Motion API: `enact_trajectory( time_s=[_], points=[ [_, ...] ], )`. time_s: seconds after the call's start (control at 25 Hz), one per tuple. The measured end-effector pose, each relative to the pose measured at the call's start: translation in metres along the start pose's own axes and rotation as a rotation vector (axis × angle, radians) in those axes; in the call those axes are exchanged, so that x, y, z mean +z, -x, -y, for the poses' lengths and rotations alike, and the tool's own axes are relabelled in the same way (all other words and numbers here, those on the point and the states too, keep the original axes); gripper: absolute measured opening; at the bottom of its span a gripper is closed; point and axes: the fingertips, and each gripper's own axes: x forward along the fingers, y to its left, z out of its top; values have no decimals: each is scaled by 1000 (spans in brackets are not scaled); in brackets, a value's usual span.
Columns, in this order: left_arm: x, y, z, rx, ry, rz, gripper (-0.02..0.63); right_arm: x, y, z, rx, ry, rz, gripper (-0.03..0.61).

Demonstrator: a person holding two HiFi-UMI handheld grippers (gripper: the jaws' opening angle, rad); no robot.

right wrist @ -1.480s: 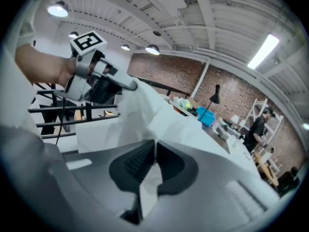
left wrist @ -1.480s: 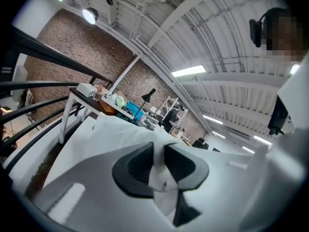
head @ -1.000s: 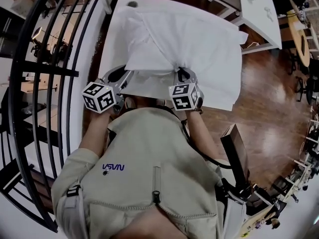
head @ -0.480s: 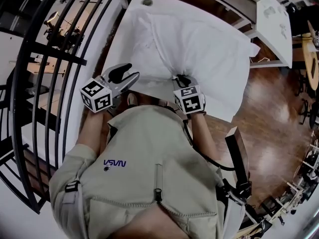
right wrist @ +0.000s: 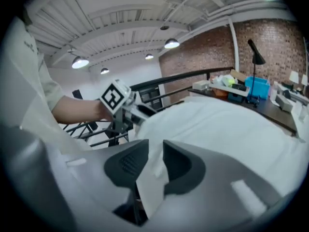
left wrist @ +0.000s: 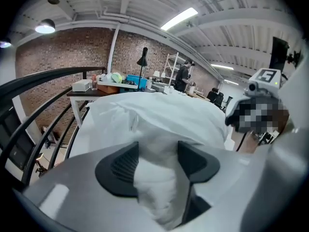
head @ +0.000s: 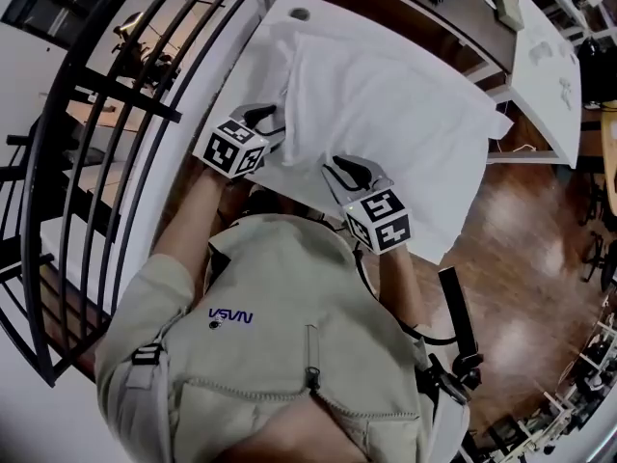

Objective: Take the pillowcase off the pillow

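A white pillow in its white pillowcase [head: 386, 114] lies on a white table [head: 280, 27]. My left gripper [head: 271, 123] is at the pillow's left side. Its jaws have just been opening and stand wide, with a loose bunch of pillowcase cloth [left wrist: 154, 178] still between them in the left gripper view. My right gripper [head: 344, 170] hovers over the pillow's near edge. Its jaws have also just been opening, and a thin flap of cloth [right wrist: 149, 187] hangs in the gap without being pinched. The pillow [right wrist: 227, 124] fills the right gripper view ahead.
A black curved railing [head: 116, 114] runs along the left, close to the table. Wooden floor [head: 521, 278] lies to the right, with more white tables [head: 549, 66] beyond. A desk with a lamp and bins [left wrist: 120, 79] stands behind the table.
My left gripper moved from the pillow's near edge up to its left side and opened. My right gripper drew back from the near edge, and its jaws parted.
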Motion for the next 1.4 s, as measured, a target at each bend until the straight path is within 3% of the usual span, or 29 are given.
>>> enact_trajectory(
  time_s=[0.12,0.24,0.32,0.44,0.6,0.64,0.68,0.72,0.76,0.96,1.08,1.28,1.4],
  points=[
    [3,8,-2,-14,-8,15,270,48,-1,13,-45,29,91,95],
    [9,11,-6,-43,-5,32,275,79,-21,35,-133,61,87,95],
    [7,4,-7,-80,-24,-5,275,92,-42,50,-190,46,65,95],
    [-8,-10,-2,-165,-56,-101,249,101,-82,69,-273,28,-11,145],
    [-11,-8,13,-257,-99,-107,109,85,-134,82,-353,125,-233,187],
    [-8,-5,14,-269,-97,-91,75,79,-141,84,-376,185,-298,178],
    [-4,0,15,-281,-91,-74,45,75,-143,89,-409,241,-342,126],
    [-1,5,16,-295,-86,-60,33,75,-139,96,-449,278,-361,33],
    [1,9,16,-308,-84,-50,27,78,-130,106,-494,294,-359,8],
    [3,25,15,-297,-43,-5,21,88,-59,182,-692,237,-319,8],
    [10,27,19,-283,-31,21,21,57,-42,213,-713,193,-356,8],
    [7,25,23,-277,-71,11,34,21,-61,211,-667,174,-375,8],
    [36,36,8,-241,-61,145,71,27,-60,211,-639,154,-327,8]
  ],
)
